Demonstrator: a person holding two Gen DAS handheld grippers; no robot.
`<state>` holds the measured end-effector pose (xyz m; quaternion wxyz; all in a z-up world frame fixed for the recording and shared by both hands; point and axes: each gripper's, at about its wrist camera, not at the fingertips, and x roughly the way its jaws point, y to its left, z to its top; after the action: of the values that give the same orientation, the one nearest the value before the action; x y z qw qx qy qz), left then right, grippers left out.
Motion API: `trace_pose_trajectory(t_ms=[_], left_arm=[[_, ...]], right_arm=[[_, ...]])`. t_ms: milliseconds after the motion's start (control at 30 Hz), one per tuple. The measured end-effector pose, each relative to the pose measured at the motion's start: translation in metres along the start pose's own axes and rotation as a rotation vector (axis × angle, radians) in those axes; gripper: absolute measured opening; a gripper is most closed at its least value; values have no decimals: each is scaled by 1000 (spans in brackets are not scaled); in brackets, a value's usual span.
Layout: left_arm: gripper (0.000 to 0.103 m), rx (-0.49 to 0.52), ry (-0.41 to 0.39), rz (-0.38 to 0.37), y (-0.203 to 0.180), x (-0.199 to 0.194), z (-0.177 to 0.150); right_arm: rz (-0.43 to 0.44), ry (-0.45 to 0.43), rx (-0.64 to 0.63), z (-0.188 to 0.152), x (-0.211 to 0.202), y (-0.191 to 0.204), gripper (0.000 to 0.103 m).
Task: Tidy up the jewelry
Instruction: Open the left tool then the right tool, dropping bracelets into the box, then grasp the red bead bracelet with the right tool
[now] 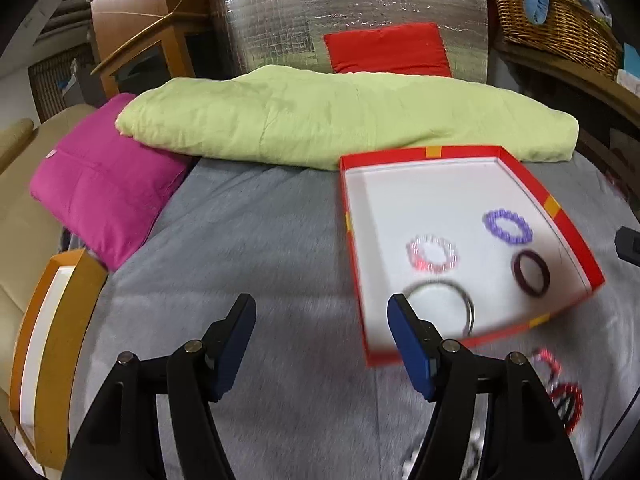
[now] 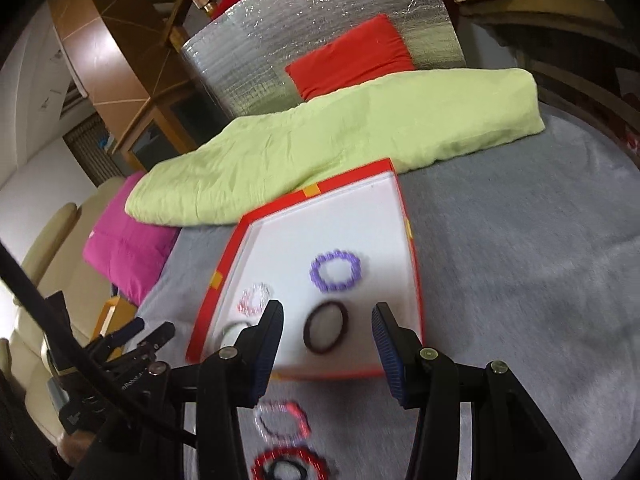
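Note:
A red box with a white inside (image 1: pixel 400 196) (image 2: pixel 360 208) lies on the grey bed cover. In it lie a purple bead bracelet (image 1: pixel 507 227) (image 2: pixel 335 271), a pink-white bead bracelet (image 1: pixel 432 254) (image 2: pixel 254 298), a dark maroon bangle (image 1: pixel 531 273) (image 2: pixel 325 328) and a thin metal bangle (image 1: pixel 470 308) (image 2: pixel 232 330). Two red bead bracelets (image 1: pixel 560 384) (image 2: pixel 282 420) lie on the cover in front of the box. My left gripper (image 1: pixel 320 344) is open and empty, left of the box. My right gripper (image 2: pixel 326 356) is open and empty, over the box's near edge above the maroon bangle.
A folded light-green blanket (image 1: pixel 320 120) (image 2: pixel 340 132) lies behind the box. A magenta pillow (image 1: pixel 104 184) (image 2: pixel 128 248) sits at the left, a red pillow (image 1: pixel 388 48) against a silver foil panel. A wicker basket (image 1: pixel 556 24) stands at the right rear. An orange-rimmed box (image 1: pixel 48 344) is at the left edge.

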<state>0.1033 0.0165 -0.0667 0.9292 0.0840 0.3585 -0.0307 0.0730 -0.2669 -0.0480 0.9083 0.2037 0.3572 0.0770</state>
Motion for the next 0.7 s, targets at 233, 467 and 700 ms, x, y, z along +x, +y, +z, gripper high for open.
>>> trace_pose_trajectory(t_ms=[233,467,700], left_arm=[[69,-64,31,-38,12,-18,-29],[69,-60,82,-86,1,-25,-56],[69,-35,122,-121,-7,-13,-55]], right_arm=[[-2,94,-43,-44,-17,-2,50],[22,187,-60,-82,-18,-3,40],[-6,232,-91,-87,-2,-2,34]])
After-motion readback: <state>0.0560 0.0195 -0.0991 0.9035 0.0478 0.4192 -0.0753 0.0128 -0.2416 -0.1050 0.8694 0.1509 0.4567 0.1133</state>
